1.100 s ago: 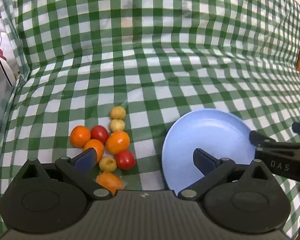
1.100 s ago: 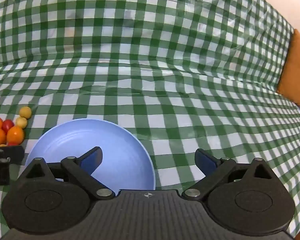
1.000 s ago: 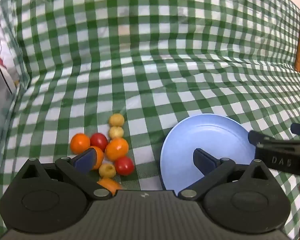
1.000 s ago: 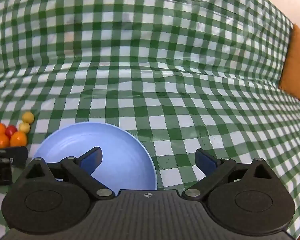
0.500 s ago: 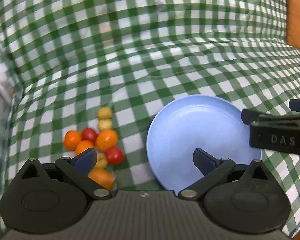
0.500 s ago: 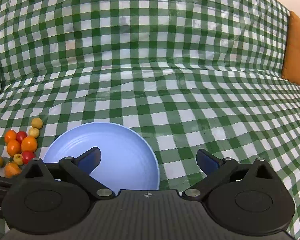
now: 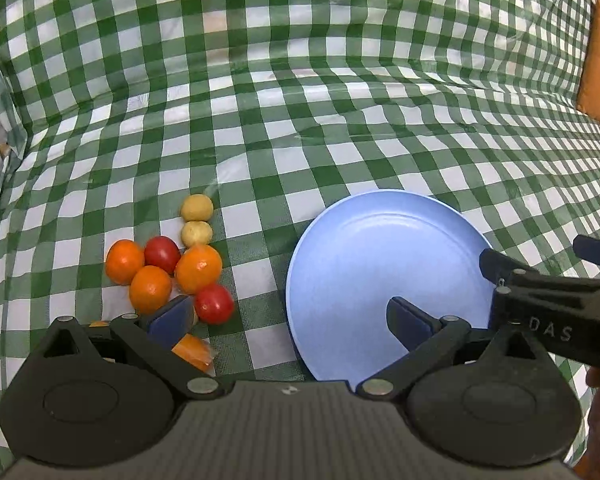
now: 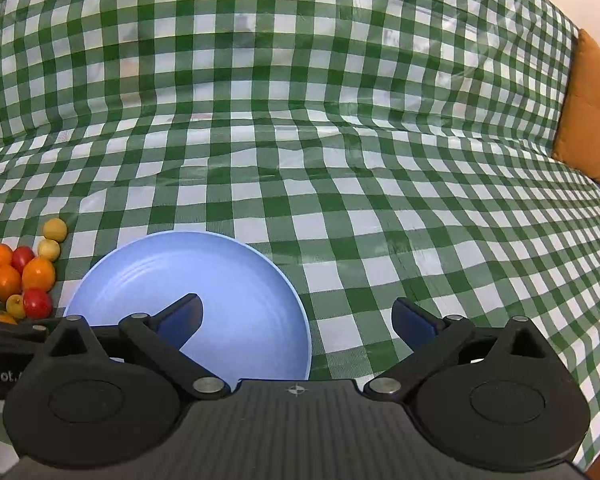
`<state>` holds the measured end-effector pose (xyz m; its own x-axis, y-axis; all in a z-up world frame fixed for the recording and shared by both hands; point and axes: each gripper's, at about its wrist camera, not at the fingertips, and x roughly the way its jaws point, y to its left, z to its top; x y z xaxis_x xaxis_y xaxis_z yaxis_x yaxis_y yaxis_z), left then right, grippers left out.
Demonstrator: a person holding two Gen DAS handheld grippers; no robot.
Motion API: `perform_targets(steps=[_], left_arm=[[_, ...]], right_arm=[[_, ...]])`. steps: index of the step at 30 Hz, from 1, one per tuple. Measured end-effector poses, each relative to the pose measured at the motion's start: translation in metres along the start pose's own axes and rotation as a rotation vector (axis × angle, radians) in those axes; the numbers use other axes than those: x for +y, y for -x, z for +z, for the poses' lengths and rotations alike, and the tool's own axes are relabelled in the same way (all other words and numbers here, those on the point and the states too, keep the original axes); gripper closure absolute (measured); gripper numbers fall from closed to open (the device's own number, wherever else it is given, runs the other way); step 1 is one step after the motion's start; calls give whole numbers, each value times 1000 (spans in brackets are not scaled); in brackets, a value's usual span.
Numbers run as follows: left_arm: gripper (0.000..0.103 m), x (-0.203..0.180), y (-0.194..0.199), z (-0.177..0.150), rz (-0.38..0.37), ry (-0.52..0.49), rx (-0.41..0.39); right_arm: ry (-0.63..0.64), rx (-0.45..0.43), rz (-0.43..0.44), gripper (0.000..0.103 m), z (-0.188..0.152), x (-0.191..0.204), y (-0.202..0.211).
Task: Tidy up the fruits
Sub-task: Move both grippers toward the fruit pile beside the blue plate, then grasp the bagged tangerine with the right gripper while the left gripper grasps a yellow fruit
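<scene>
left gripper (image 7: 288, 316) low over cloth, jaws wide, empty | right gripper (image 8: 296, 314) wide, empty – left finger over blue plate (image 8: 236, 280) | fruits (image 7: 172, 268) clustered left of plate | since 0.5 s ago – left view shifted, pile barely nearer

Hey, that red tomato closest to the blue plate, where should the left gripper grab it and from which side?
Probably from above, the fingers across the red tomato's round middle: its plate-facing side is open, while an orange crowds its far side.
</scene>
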<state>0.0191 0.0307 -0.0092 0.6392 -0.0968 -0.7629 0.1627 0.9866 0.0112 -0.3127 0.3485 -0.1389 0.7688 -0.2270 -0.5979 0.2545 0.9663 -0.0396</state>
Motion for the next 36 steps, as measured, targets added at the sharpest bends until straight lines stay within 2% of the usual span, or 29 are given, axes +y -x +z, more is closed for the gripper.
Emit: perform_targets(steps=[6,13,19,23,26,29,33,34,36], left_arm=[[0,-6,0,-8,-10,-47,-54],[1,-11,13,-11,-24,-18,-122],[1,-22,23,-12,-19,-53,-132],[10,-24,26,-12,-29,-67,-122],[22,-28,26,-10,-30,-76,-99],[42,-29,26,-9,-34,-82,-84],[63,-28,28,-6,-56,-71,-75],[64,-26,29,-5,-65,-67,-75],[65,-24,31,-4,-76,-57,-73]], right_arm=[[-10,8,11,3,-3,-3,1],[9,3,36,3,-5,-6,5],[12,-7,35,5,-7,-9,7],[15,-8,41,6,-8,-9,8],[20,-12,48,9,-9,-9,9],[22,-12,53,19,-10,-9,9],[25,-13,66,42,-11,-7,9],[25,-15,70,47,-11,-8,10],[18,-21,76,49,-10,-6,11]])
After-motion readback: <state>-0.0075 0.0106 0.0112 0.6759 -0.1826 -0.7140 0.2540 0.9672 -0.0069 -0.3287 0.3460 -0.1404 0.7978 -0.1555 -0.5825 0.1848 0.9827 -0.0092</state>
